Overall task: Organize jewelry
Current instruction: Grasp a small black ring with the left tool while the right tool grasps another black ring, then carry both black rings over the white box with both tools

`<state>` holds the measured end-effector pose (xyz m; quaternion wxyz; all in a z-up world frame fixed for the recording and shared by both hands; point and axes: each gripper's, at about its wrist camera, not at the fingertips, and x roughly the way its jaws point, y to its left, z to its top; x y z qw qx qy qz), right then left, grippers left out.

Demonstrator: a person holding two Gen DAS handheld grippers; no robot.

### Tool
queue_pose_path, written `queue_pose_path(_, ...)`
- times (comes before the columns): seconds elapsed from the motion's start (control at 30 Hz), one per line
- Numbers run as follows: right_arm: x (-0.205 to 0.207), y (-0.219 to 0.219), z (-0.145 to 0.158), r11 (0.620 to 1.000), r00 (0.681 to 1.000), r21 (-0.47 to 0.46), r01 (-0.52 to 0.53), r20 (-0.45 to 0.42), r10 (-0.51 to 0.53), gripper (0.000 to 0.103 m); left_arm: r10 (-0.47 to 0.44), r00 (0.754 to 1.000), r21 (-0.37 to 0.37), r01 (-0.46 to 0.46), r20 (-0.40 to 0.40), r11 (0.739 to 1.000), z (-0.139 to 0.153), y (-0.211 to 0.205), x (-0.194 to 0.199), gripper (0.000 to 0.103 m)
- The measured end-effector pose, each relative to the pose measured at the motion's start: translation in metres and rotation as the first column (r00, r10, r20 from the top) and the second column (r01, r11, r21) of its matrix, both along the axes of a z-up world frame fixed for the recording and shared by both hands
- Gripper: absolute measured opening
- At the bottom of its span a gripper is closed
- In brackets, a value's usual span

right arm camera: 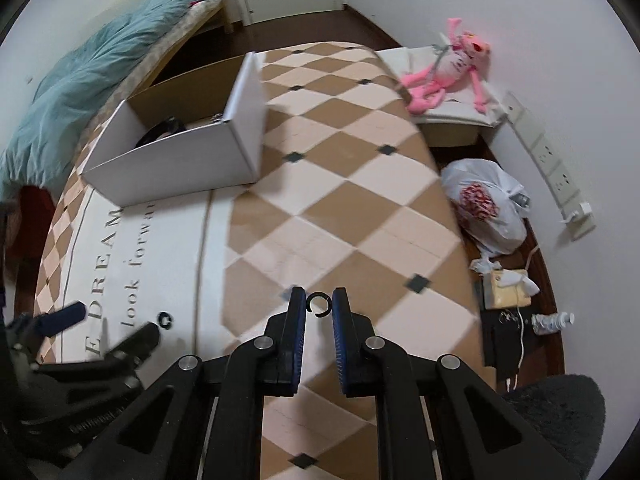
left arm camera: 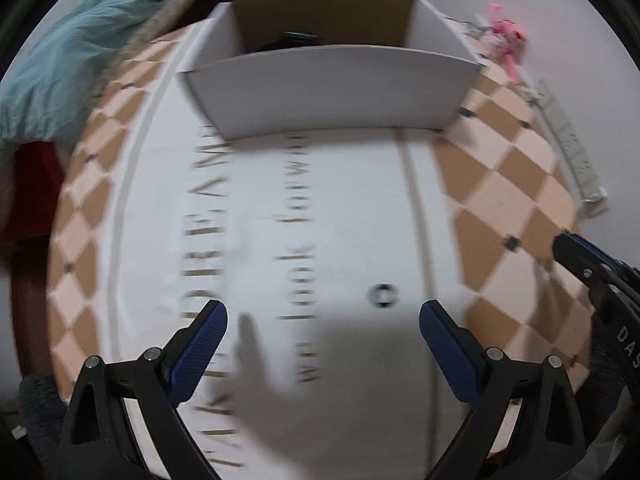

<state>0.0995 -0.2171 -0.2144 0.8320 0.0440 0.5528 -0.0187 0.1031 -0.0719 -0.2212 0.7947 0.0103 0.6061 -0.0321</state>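
Right hand-held gripper (right arm camera: 318, 306) level, pinching black ring (right arm camera: 319, 305), left hand-held gripper (left arm camera: 323, 330) spread wide

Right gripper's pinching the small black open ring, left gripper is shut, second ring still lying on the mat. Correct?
One error: the left gripper is open, fingers wide apart in the left wrist view. The right gripper does pinch the black open ring, and the second ring lies on the mat.
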Motion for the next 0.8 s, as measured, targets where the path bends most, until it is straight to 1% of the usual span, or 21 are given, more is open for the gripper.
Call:
queue_pose_path(0.03,-0.001,-0.003,0.000,1.000,1.000,-0.003,0.009,-0.002,-0.009,0.014,-0.010,1.000,-0.010,0.010,0.005,1.000,-0.001,-0.004,0.000,0.078)
queue_pose_path(0.07,-0.001,-0.006,0.000,1.000,1.000,-0.002,0.015,-0.003,-0.015,0.014,-0.023,1.000,-0.014,0.023,0.003,1.000,-0.002,-0.009,0.000,0.058)
queue_pose_path(0.1,-0.002,-0.008,0.000,1.000,1.000,-0.004,0.017,-0.004,-0.017,0.014,-0.034,0.999,-0.018,0.034,-0.002,0.999,-0.004,-0.012,0.000,0.048)
queue_pose_path(0.13,-0.003,-0.009,0.000,1.000,1.000,-0.004,0.019,-0.004,-0.019,0.014,-0.047,0.999,0.006,0.047,0.018,0.999,-0.002,-0.017,-0.001,0.038)
queue_pose_path(0.2,-0.005,-0.010,0.000,1.000,1.000,-0.002,0.023,-0.001,-0.023,0.014,-0.069,0.997,0.009,0.069,0.039,0.998,-0.001,-0.021,-0.002,0.015)
queue_pose_path(0.23,-0.005,-0.010,0.001,1.000,1.000,-0.002,0.023,0.000,-0.023,0.014,-0.073,0.996,0.005,0.073,0.042,0.997,-0.001,-0.021,-0.001,0.010)
queue_pose_path(0.5,-0.004,-0.001,0.015,1.000,0.999,0.007,0.009,0.036,-0.009,0.014,-0.074,0.994,0.006,0.074,0.082,0.997,0.005,-0.007,0.002,0.010)
queue_pose_path(0.6,-0.003,0.003,0.027,1.000,0.998,0.022,0.000,0.062,-0.001,0.014,-0.073,0.990,0.011,0.072,0.120,0.997,0.019,-0.004,-0.001,0.010)
queue_pose_path(0.8,0.005,0.014,0.060,0.999,0.990,0.046,-0.027,0.136,0.021,0.014,-0.035,0.976,0.004,0.035,0.217,0.999,0.061,0.014,0.006,0.010)
